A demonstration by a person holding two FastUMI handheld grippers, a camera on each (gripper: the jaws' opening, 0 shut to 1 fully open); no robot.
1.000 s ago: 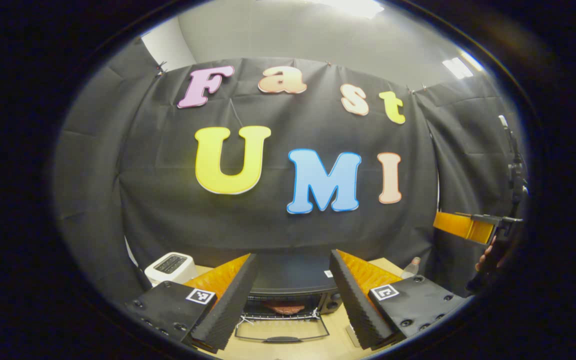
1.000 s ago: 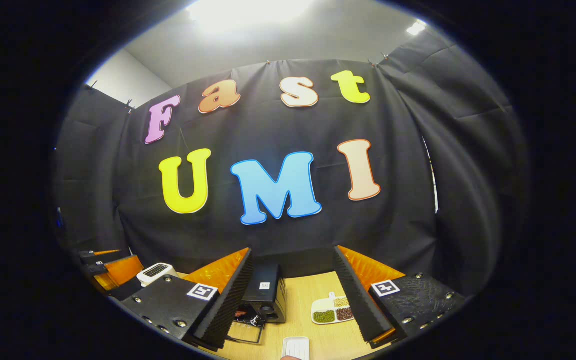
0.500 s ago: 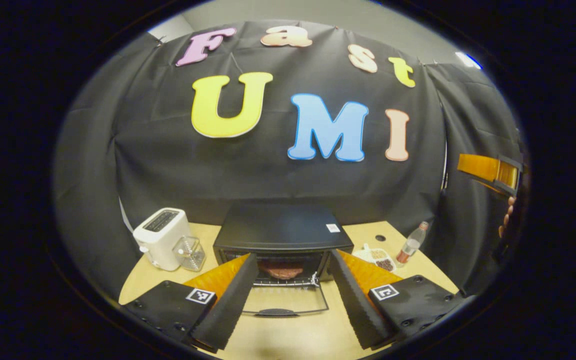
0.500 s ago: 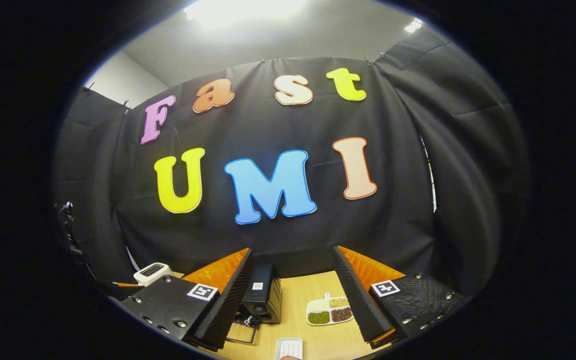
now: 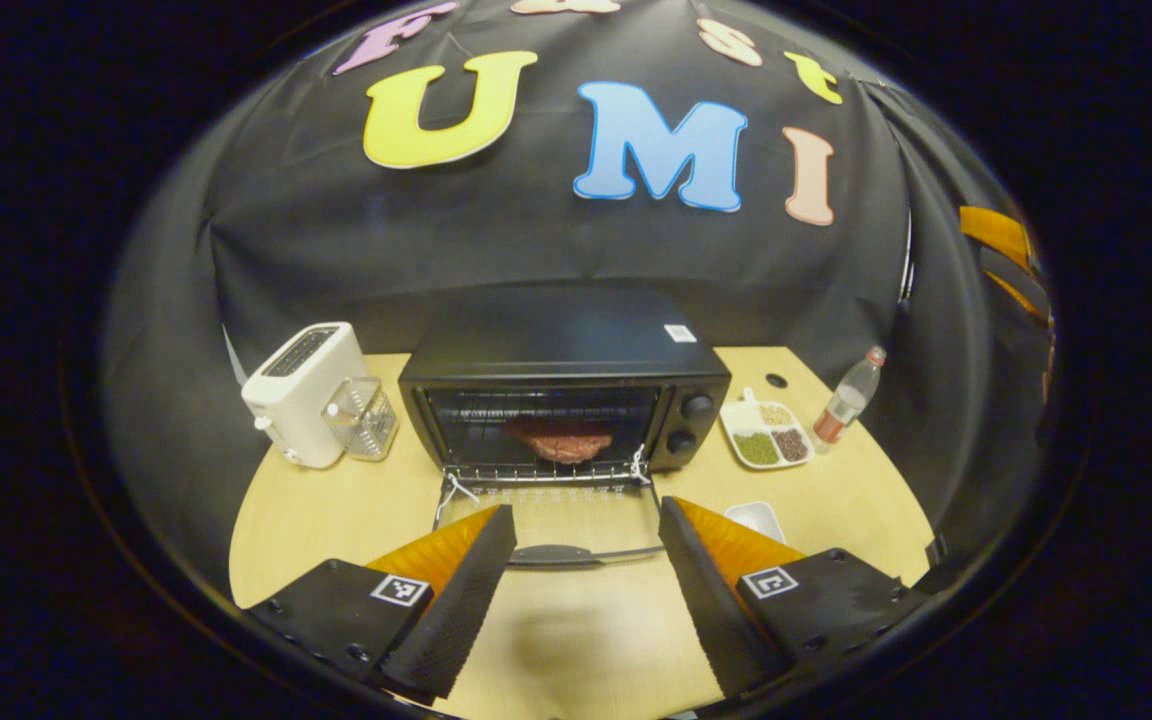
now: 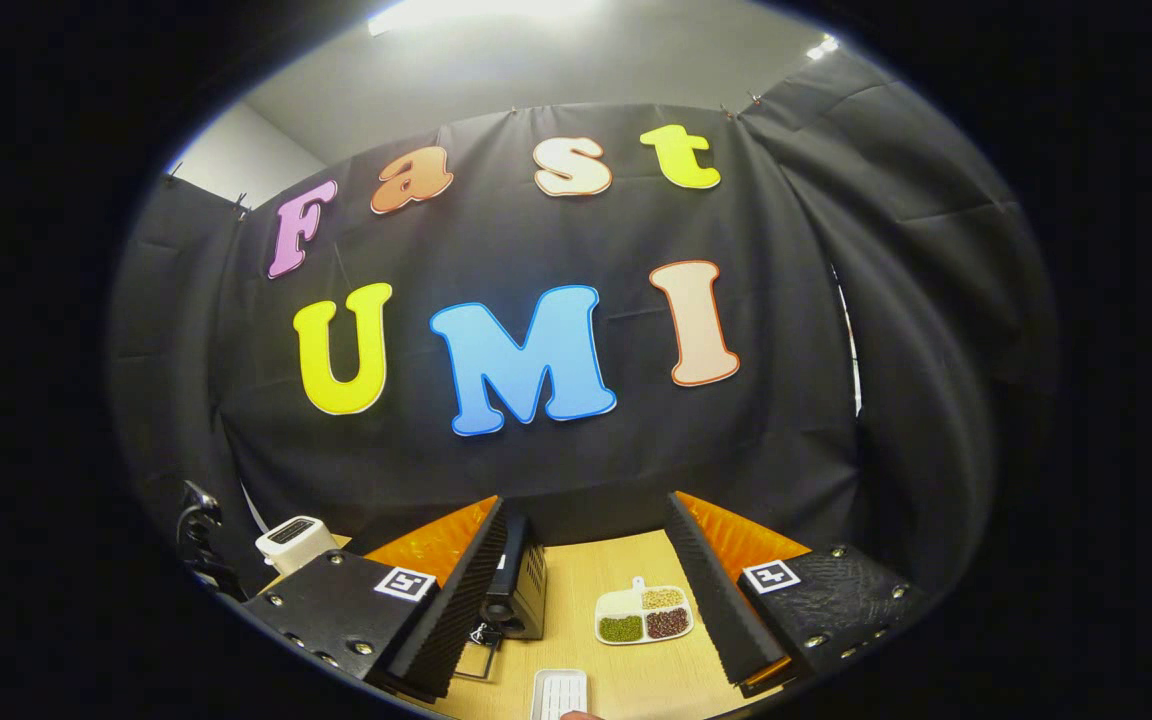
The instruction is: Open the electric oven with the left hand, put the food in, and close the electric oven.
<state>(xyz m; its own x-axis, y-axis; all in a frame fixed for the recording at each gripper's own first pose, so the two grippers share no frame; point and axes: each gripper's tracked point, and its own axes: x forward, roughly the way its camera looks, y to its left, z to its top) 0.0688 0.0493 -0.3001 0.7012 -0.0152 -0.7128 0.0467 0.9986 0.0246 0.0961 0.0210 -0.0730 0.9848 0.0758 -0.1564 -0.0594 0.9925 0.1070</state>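
Fingers [image 5: 456, 590] spread wide, facing oven's [image 5: 564, 385] open door [image 5: 548, 522].

In the left gripper view I see the oven [image 5: 564, 385] at the back of the table [image 5: 336, 510], its door [image 5: 551, 520] folded down flat toward me. A reddish piece of food [image 5: 561, 440] lies on the rack inside. My left gripper [image 5: 586, 590] hangs before the door, fingers spread wide with nothing between them. Left of the oven stands a white toaster [image 5: 301, 392] with a clear cup [image 5: 364, 418] just beside it. Right of the oven sit a divided dish [image 5: 768, 435] and a bottle [image 5: 844, 400]; a small white tray [image 5: 756, 518] lies nearer me.
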